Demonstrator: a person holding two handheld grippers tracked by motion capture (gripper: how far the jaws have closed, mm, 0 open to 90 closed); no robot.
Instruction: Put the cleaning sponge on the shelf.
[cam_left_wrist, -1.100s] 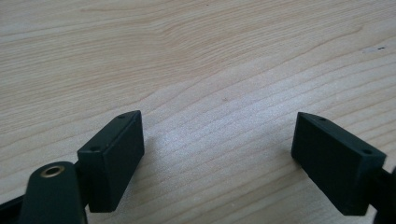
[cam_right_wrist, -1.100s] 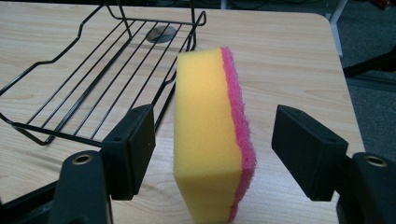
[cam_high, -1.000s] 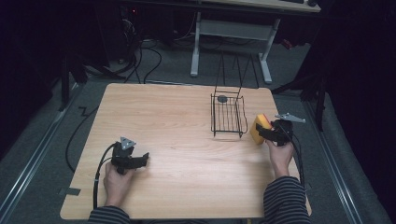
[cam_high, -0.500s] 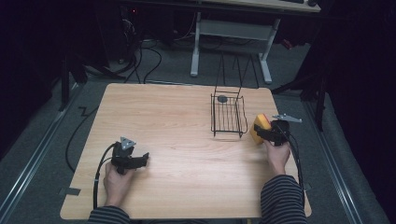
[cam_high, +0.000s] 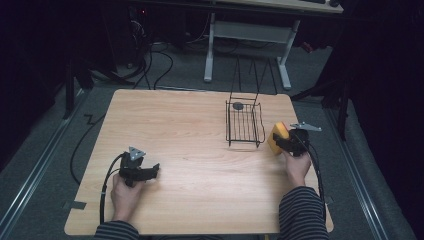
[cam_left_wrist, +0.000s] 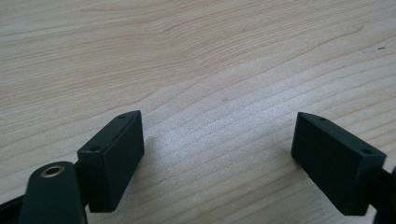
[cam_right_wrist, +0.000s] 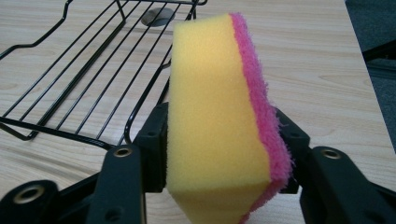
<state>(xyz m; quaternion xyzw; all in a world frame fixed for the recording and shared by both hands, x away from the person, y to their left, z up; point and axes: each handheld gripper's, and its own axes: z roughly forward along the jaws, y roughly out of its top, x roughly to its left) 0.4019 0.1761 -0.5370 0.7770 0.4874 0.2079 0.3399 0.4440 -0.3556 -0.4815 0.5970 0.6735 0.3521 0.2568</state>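
Squeezing a yellow-pink sponge (cam_right_wrist: 224, 116), the right hand-held gripper (cam_right_wrist: 219, 140) had just been closing; soft foam might slip beside the wire rack (cam_high: 244, 122).

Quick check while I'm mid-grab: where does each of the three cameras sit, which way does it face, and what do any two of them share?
High view: above the person's side, facing forward and down on the table; both forearms, left gripper, right gripper.
Left gripper view: rides the left gripper, looking at bare wood between wide-apart jaws.
Right gripper view: rides the right gripper, jaws just closing on the sponge, wire basket behind.
Shared: high and right gripper views both show sponge and basket.
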